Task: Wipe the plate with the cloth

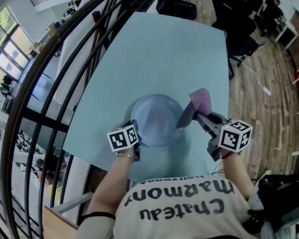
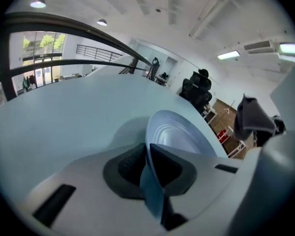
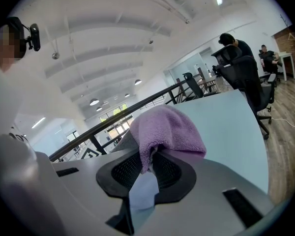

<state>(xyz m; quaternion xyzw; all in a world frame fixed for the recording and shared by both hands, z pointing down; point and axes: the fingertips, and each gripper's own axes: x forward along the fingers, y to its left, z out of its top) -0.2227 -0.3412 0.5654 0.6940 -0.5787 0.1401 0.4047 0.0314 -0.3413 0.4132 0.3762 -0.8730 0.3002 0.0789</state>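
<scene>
Left tool point(image 2: 148, 167) pinches the plate point(image 1: 157, 119); right tool point(image 3: 148, 167) grips the cloth point(image 3: 169, 128).

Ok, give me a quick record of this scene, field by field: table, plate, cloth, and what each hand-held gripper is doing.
table: light blue
plate: blue, empty, near the person's edge
cloth: purple, bunched, by the plate's right rim
left hand-held gripper: shut on the plate's rim
right hand-held gripper: shut on the cloth
</scene>
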